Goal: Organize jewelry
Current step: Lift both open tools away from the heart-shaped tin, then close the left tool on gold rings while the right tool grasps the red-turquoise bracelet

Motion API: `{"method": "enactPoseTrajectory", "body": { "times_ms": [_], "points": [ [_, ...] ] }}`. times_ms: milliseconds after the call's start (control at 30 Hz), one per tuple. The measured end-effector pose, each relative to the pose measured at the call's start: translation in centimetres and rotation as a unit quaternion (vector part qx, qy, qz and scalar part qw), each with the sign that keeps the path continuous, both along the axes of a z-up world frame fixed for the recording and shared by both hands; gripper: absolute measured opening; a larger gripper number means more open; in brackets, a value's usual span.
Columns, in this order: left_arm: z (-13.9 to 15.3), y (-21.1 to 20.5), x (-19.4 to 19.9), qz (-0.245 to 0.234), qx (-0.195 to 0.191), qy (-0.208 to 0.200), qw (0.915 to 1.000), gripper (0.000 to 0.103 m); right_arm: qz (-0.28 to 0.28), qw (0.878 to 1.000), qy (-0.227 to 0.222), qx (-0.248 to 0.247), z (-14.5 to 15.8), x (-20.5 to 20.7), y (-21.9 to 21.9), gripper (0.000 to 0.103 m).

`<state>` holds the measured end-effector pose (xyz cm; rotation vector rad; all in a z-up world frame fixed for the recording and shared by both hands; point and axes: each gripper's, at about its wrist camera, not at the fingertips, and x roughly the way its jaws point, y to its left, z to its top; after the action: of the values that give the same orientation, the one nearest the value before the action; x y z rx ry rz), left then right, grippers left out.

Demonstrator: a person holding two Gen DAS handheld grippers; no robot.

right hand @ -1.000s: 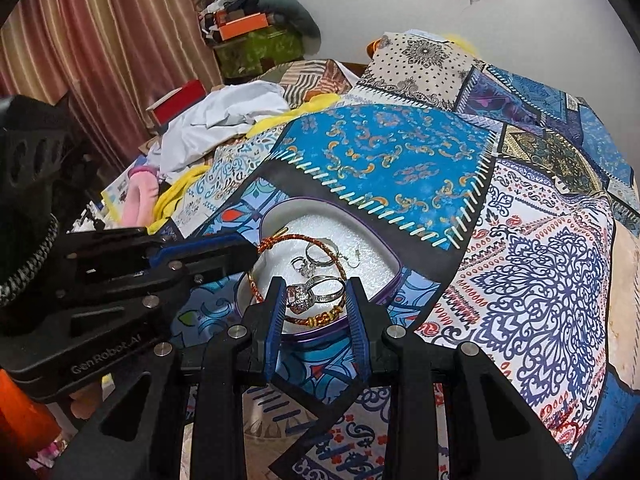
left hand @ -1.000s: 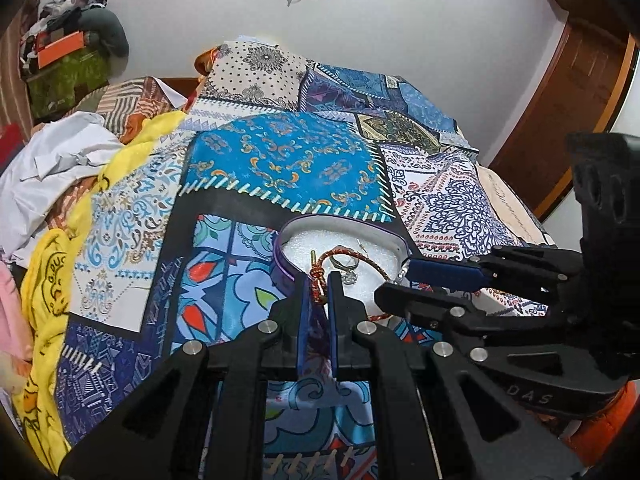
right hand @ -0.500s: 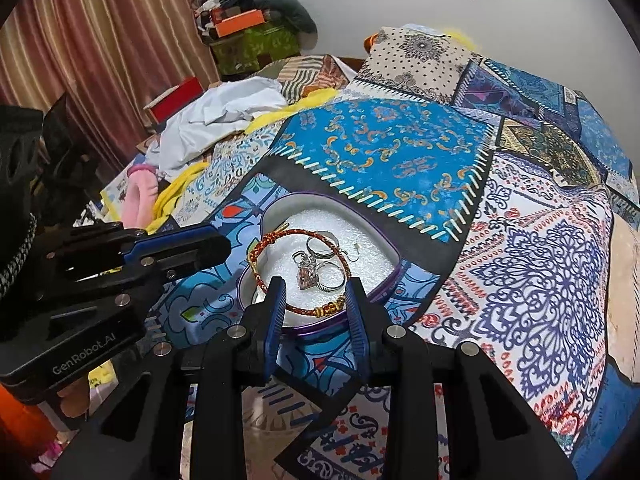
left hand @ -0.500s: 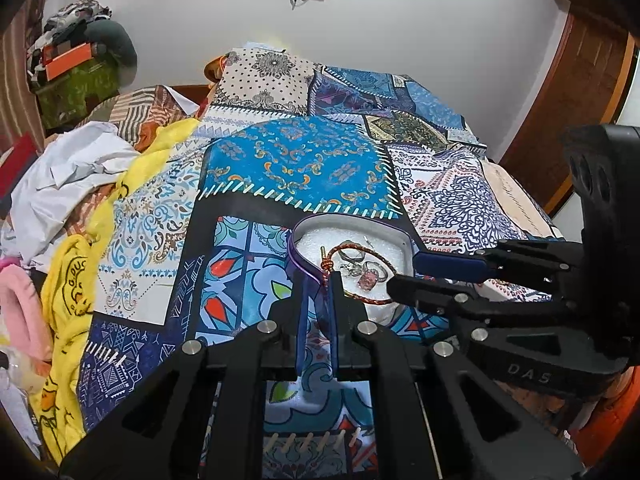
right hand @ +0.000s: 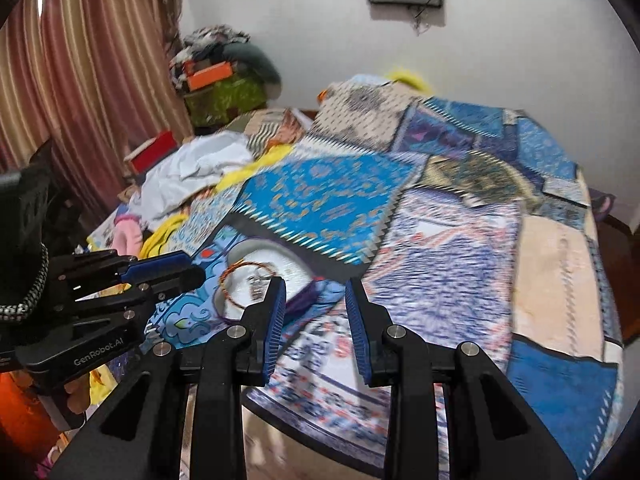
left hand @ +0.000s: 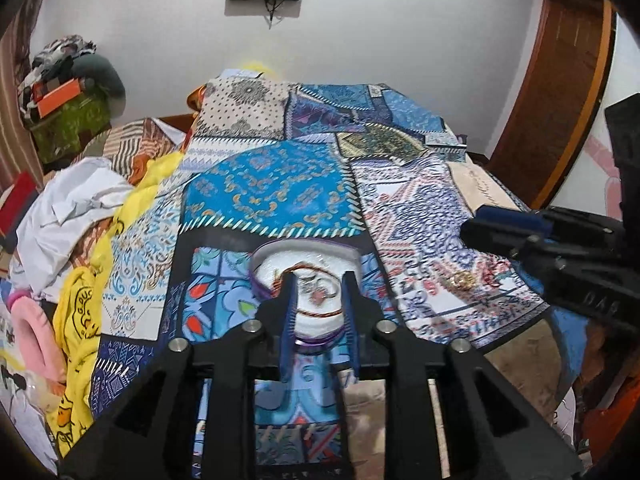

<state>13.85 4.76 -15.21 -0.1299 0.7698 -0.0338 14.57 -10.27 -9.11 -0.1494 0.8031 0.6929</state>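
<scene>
A heart-shaped purple box (left hand: 264, 254) with white lining lies on the patchwork bedspread; in it lie a red-orange cord bracelet (left hand: 320, 313) and silver rings (left hand: 314, 290). It also shows in the right wrist view (right hand: 256, 252) with the bracelet (right hand: 230, 280). A gold ring (left hand: 461, 280) lies on the bedspread to the right of the box. My left gripper (left hand: 319, 300) is open and empty, just above the box's near side. My right gripper (right hand: 316, 300) is open and empty, to the right of the box; it shows at the right of the left wrist view (left hand: 504, 224).
The patchwork bedspread (left hand: 280, 192) covers the bed. White (left hand: 68, 208) and yellow (left hand: 80, 320) clothes and a pink item (left hand: 30, 332) are piled at its left. A green box with clutter (left hand: 68, 120) stands at back left, a wooden door frame (left hand: 560, 100) at right.
Both grippers have pulled back and risen from the box. The left gripper let go of the bracelet and opened; the right opened wider and swung right. The bracelet lies in the box.
</scene>
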Motion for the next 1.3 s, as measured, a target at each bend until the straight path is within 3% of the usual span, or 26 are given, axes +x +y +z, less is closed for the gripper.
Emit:
{"method": "enactPoseTrajectory", "body": {
  "times_ms": [167, 567, 1133, 1300],
  "points": [
    [0.8, -2.3, 0.4, -0.019, 0.002, -0.008, 0.9998, 0.028, -0.05, 0.998, -0.032, -0.002, 1.5, -0.2, -4.0, 0.036],
    [0.8, -8.7, 2.3, -0.083, 0.01, -0.001, 0.9965, 0.03, -0.125, 0.991, -0.037, 0.0, 1.9, -0.5, -11.2, 0.036],
    [-4.4, -12.4, 3.9, -0.135, -0.028, 0.077, 0.9875, 0.03, -0.118, 0.992, 0.034, -0.011, -2.9, -0.2, -12.8, 0.036],
    [-4.6, -12.3, 4.6, -0.129, -0.028, 0.075, 0.9884, 0.03, -0.105, 0.993, 0.049, -0.012, -3.9, -0.1, -12.3, 0.036]
  ]
}}
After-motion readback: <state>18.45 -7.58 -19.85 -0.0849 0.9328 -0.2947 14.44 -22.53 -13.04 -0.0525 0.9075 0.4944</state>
